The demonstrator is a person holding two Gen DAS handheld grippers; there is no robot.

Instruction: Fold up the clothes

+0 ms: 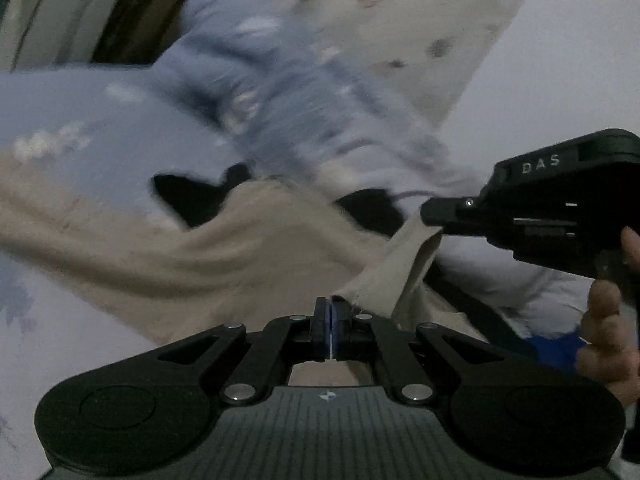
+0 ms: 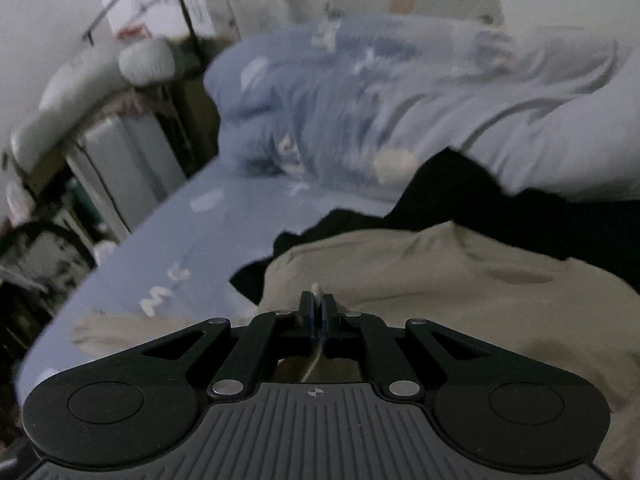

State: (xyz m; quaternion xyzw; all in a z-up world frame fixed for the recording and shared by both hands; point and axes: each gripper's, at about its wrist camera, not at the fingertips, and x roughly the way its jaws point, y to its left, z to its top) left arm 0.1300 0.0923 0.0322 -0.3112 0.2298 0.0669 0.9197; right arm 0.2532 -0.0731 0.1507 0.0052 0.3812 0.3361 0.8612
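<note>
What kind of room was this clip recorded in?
Most likely a bedroom: the beige garment lies on a bed with a light blue printed sheet, a rumpled blue duvet behind it, and a patterned curtain beyond.

Beige garment (image 1: 168,248), soft and wrinkled, draped loosely across a light blue bed. One folded edge (image 1: 404,276) raised, pinched at two points. Beneath it, a black garment (image 2: 500,208), crumpled, showing past the beige cloth's far edge. Details blurred in dim light.

Dim room; blue-sheeted bed (image 2: 168,236), patterned curtain (image 1: 400,20) behind, white wall (image 1: 560,60), clutter beside.
</note>
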